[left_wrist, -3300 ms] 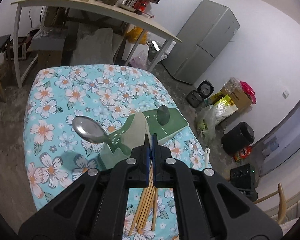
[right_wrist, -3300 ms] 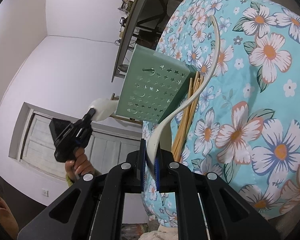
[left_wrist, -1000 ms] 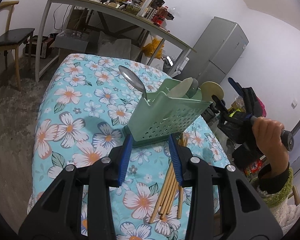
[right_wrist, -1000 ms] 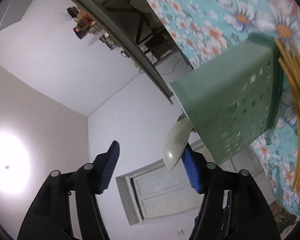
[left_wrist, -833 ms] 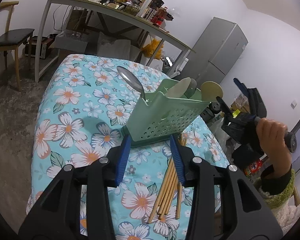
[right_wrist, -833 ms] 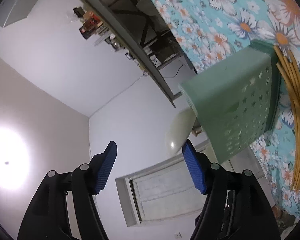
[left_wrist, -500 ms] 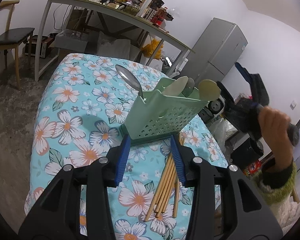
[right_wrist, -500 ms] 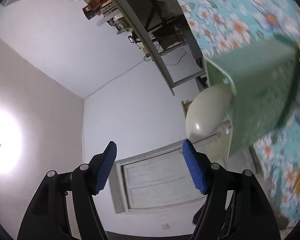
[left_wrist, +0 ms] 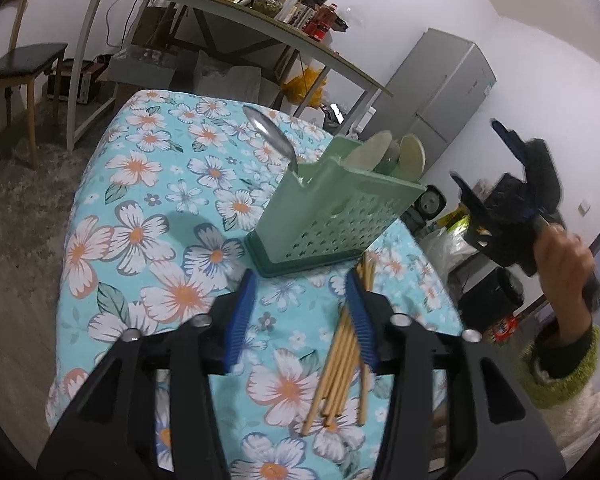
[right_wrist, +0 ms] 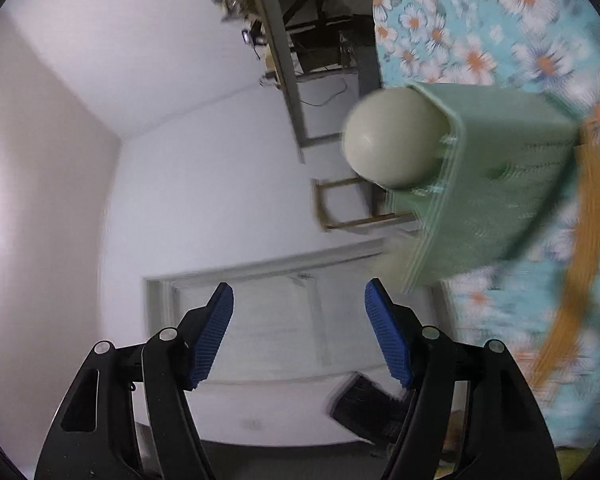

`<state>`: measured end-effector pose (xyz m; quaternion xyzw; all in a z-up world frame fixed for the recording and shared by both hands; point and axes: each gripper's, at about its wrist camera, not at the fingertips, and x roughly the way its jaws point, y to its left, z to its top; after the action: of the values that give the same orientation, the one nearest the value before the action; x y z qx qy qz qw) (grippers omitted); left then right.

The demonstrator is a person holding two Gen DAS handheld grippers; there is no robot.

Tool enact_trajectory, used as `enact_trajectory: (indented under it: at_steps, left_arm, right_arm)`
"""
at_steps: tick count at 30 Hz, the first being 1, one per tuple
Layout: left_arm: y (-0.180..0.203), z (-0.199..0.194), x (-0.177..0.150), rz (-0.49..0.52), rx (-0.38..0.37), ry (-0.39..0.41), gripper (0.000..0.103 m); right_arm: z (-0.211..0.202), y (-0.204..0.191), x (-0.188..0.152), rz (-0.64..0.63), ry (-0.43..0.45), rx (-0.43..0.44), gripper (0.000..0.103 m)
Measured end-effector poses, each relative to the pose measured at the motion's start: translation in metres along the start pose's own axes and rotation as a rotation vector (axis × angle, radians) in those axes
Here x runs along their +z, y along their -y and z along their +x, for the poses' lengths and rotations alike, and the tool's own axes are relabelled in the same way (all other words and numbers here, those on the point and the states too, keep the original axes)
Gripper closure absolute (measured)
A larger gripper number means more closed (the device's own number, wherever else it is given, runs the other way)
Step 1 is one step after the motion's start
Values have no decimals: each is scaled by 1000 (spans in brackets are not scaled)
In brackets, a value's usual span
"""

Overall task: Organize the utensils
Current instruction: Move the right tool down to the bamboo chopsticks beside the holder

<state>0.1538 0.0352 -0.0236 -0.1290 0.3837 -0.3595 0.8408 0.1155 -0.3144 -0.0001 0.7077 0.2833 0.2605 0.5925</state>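
While both my claws widen with nothing between them, left claw [left_wrist: 300, 304] and right claw [right_wrist: 300, 336], the green utensil holder [left_wrist: 332, 224] stands on the bench [left_wrist: 148, 208] beside the chopsticks [left_wrist: 340, 360]

left wrist view angled down over table [left_wrist: 100, 216], right wrist view level, rolled, both showing caddy [left_wrist: 332, 216]

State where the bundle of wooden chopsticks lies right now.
In the left wrist view, the chopsticks lie flat on the floral tablecloth, just in front of the green utensil holder, near its right corner and partly behind the right finger of the left hand-held gripper.
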Motion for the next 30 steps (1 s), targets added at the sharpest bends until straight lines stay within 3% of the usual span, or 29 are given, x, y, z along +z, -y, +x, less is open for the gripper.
enact_trajectory:
  at_steps: [2, 3, 7, 9, 11, 12, 14, 15, 17, 19, 23, 27, 30]
  left_arm:
    - [0, 6, -7, 36, 30, -27, 53]
    - [0, 13, -12, 57, 52, -58, 51]
    - [1, 45, -32, 158, 145, -186, 44]
    - [-3, 59, -40, 178, 166, -233, 36]
    - [-6, 68, -48, 193, 161, -241, 27]
    - [-6, 68, -50, 204, 137, -223, 18]
    - [-6, 67, -52, 206, 122, -220, 16]
    - [-7, 67, -52, 199, 113, -216, 13]
    - [-13, 65, -51, 160, 60, -203, 8]
    - [-17, 63, -49, 112, 36, -188, 8]
    - [-21, 60, -49, 44, 4, -158, 8]
    - [-12, 62, -52, 102, 40, -164, 8]
    - [-11, 62, -52, 111, 37, -163, 8]
  right_arm:
    - [-14, 7, -15, -73, 15, -141, 30]
    - [-21, 13, -23, -120, 13, -260, 30]
    - [-44, 38, -53, -227, 76, -583, 30]
    - [-44, 43, -69, -345, 142, -837, 30]
    - [-37, 54, -81, -416, 160, -986, 30]
    - [-35, 58, -84, -419, 161, -998, 30]
    - [-31, 72, -87, -415, 164, -1024, 27]
    - [-27, 80, -89, -430, 171, -1083, 26]
    - [-22, 81, -95, -481, 179, -1097, 14]
    - [-13, 83, -98, -519, 164, -1115, 6]
    - [-4, 82, -107, -550, 161, -1175, 6]
    - [-14, 84, -111, -551, 180, -1103, 6]
    - [-31, 87, -112, -540, 212, -999, 6]
